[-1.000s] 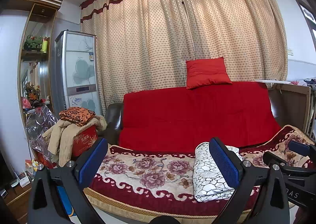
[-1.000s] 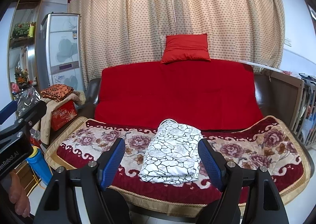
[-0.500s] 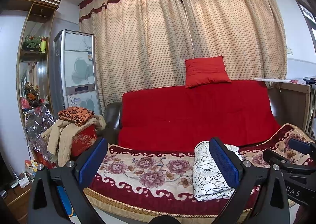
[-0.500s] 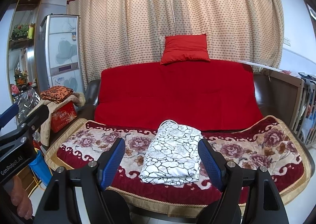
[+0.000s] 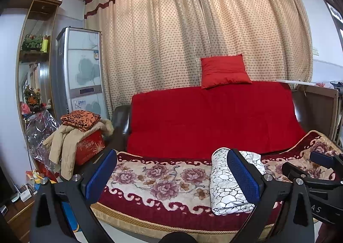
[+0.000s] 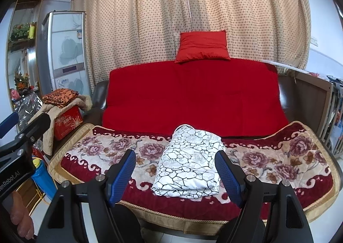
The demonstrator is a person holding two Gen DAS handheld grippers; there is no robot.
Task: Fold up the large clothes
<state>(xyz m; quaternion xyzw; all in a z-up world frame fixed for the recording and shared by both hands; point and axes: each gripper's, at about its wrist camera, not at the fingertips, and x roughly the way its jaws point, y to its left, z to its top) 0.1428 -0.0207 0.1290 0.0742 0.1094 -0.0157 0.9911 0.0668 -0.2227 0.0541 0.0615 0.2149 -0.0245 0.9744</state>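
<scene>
Starting at far left: wooden shelf unit (image 5: 32,54) w/ plants, then a tall white cabinet (image 5: 83,71) w/ flower print. Below it a red box (image 5: 91,144) draped w/ a beige coat (image 5: 64,146), and an orange patterned cloth (image 5: 80,118) folded on top. A blue bottle (image 6: 42,178) stands on the floor near the sofa's left front corner.

Left gripper (image 5: 171,176) sits low in front of the sofa (image 5: 214,120), fingers (image 5: 100,174) spread wide, nothing between the pads; it's off to the left of the garment, pointing at the seat's left half.

Sofa: red throw over the backrest, floral seat cover (image 6: 278,157) in cream and dark red, red cushion (image 6: 202,46) perched on the backrest's top edge, dotted beige curtain (image 6: 193,11) behind.

Folded white garment (image 6: 188,161) w/ black crackle print lies flat on the seat cover, abt mid-seat, its near end close to the front edge. It's a neat rectangular stack, long side running front to back.

Right gripper (image 6: 175,176) hangs in front of the sofa's front edge, lined up w/ the garment; fingers (image 6: 228,178) wide apart, one each side of the stack's near end in view, not touching it, holding nothing.

Far right: wooden furniture panel (image 6: 310,101) beside the sofa's right arm.
</scene>
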